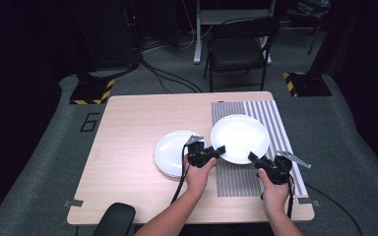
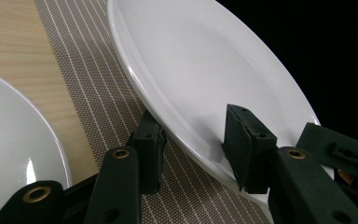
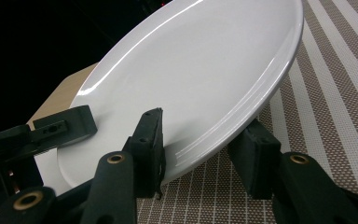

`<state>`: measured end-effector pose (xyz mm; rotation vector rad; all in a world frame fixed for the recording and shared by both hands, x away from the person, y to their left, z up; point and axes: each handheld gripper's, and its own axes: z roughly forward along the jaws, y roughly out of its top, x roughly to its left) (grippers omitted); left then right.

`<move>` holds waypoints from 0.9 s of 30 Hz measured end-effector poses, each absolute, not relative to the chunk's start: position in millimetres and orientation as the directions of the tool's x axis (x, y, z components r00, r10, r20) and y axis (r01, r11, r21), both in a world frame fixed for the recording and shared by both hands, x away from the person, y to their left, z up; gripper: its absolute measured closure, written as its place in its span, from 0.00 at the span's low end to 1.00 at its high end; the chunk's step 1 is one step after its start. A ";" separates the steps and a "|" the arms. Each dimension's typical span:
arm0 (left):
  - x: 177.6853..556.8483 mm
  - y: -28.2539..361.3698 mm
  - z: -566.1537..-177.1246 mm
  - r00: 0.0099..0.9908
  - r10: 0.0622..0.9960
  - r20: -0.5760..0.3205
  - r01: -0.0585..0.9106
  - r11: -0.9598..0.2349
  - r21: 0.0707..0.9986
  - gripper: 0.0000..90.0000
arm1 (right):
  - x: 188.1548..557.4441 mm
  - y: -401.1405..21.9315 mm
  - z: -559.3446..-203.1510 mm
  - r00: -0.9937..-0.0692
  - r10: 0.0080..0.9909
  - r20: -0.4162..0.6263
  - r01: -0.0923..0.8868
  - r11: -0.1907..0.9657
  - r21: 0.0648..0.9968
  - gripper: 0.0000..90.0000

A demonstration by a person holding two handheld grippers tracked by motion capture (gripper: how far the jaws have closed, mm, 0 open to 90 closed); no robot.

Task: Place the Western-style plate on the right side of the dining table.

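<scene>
The left gripper (image 1: 220, 149) and the right gripper (image 1: 252, 157) each pinch the near rim of the large plate (image 1: 239, 137), one jaw above and one beneath. The plate hangs tilted over the striped mat (image 1: 280, 128), near a stack of smaller plates (image 1: 170, 152) on the table (image 1: 128, 132). Doing this well likely means matching both hands' height, so the rim does not slip

glossy white plate (image 1: 239, 137), woven placemat (image 1: 236, 179), wooden table (image 1: 128, 147)
</scene>
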<state>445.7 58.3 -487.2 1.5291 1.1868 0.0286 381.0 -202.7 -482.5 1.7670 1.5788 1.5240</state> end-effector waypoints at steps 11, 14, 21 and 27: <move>451.2 54.2 -489.8 0.496 0.666 -0.557 0.647 0.146 0.749 0.66 | 382.5 -206.4 -485.5 -0.170 0.861 0.480 0.508 -0.341 0.791 0.62; 451.7 52.2 -491.0 0.492 0.665 -0.562 0.653 0.145 0.744 0.66 | 382.9 -207.8 -486.9 -0.166 0.861 0.481 0.510 -0.342 0.789 0.62; 454.9 49.9 -495.7 0.486 0.659 -0.574 0.663 0.149 0.733 0.67 | 384.0 -210.0 -490.9 -0.149 0.862 0.484 0.513 -0.351 0.783 0.62; 457.2 48.1 -499.7 0.478 0.660 -0.579 0.674 0.147 0.724 0.68 | 385.3 -211.9 -495.3 -0.135 0.857 0.497 0.526 -0.363 0.769 0.62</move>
